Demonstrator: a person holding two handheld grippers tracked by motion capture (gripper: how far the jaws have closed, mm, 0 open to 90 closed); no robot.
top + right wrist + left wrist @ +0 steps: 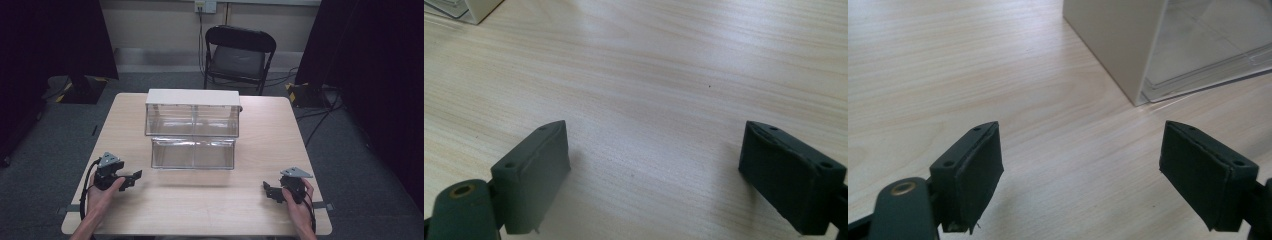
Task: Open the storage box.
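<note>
A two-tier clear plastic organiser [192,129] with a white top stands at the middle of the wooden table [260,210]; its lower drawer [193,153] juts toward me. My left gripper [131,180] rests near the table's front left, jaws wide apart with nothing between them. In the left gripper view the left gripper [1080,172] looks at bare wood, with the organiser's white corner [1118,45] ahead on the right. My right gripper [269,192] sits at the front right, also open and empty. In the right gripper view the right gripper [654,172] faces bare tabletop, the organiser's corner [474,9] at top left.
A black folding chair [238,56] stands beyond the table's far edge. Dark curtains hang on both sides, and cables lie on the grey floor at right [320,120]. Open tabletop lies between the two grippers in front of the organiser.
</note>
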